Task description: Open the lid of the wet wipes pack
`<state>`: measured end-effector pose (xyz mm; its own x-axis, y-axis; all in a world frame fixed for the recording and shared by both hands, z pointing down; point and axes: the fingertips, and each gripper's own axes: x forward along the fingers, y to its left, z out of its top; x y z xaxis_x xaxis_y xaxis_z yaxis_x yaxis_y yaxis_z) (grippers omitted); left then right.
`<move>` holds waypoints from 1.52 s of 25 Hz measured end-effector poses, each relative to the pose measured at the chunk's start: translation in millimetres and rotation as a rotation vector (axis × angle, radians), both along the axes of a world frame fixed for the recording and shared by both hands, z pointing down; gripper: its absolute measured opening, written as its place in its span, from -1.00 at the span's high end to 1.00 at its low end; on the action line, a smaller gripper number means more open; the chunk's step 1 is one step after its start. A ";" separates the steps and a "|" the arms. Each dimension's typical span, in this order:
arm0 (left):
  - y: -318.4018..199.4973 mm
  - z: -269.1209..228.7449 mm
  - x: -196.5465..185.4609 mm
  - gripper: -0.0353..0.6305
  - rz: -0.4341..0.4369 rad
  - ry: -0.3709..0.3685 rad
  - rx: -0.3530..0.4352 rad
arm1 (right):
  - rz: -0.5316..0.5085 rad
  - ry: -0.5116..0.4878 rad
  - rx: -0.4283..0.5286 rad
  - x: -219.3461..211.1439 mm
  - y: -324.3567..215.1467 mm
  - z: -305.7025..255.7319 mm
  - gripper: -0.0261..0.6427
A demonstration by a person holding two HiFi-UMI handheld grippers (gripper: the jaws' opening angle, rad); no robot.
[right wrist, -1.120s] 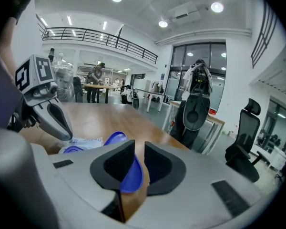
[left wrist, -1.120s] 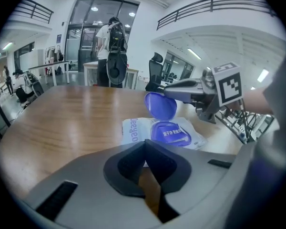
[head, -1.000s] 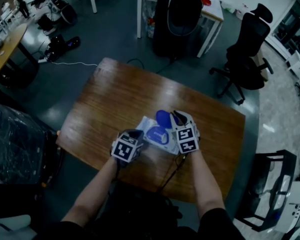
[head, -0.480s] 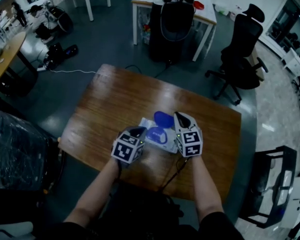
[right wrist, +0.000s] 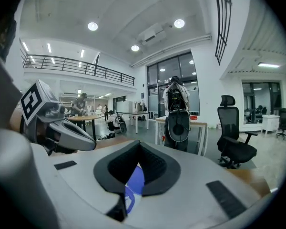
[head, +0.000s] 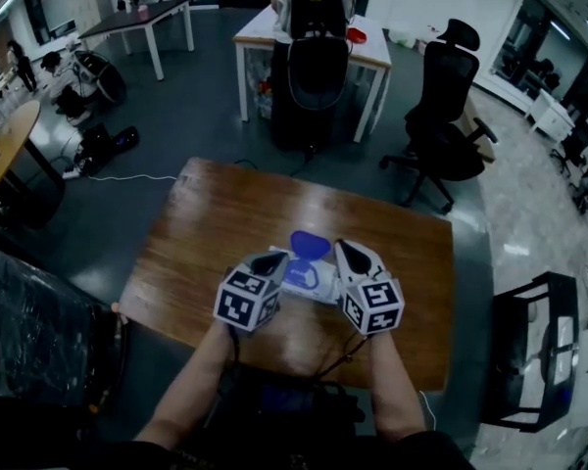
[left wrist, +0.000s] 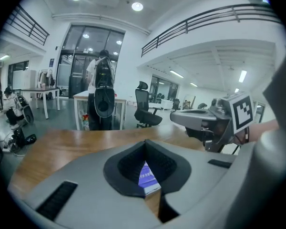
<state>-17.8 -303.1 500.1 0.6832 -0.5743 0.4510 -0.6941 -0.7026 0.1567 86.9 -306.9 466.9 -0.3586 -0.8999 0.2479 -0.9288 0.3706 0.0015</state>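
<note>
Already the main step looks done: the blue lid (head: 310, 244) stands flipped up off the wet wipes pack (head: 302, 278), tilted back toward the far side of the bench (head: 225, 213), and the opening under it is uncovered as far as the head view shows.

On my left gripper (head: 274, 260) the jaws are together on the near left edge of the pack; in the left gripper view a strip of its printed blue wrapper sits pinched between the pads. On my right gripper (head: 340, 253) the jaws are closed too, and the right gripper view shows a thin blue flap caught between them, which I take to be the lid or its rim.

Between my two grippers the pack sits over the middle of the bench. It appears to be raised a little, though I cannot tell for sure whether its underside touches the wood.

By my reckoning little is left: make sure the lid is folded fully back so it does not snap shut, set the pack flat on the bench, and let go on both sides. Whether a wipe shows in the opening I cannot make out
</note>
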 end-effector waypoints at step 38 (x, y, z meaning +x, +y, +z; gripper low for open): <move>16.3 -124.9 30.0 0.88 0.104 0.080 0.278 | -0.084 -0.149 0.180 -27.5 39.2 -116.3 0.89</move>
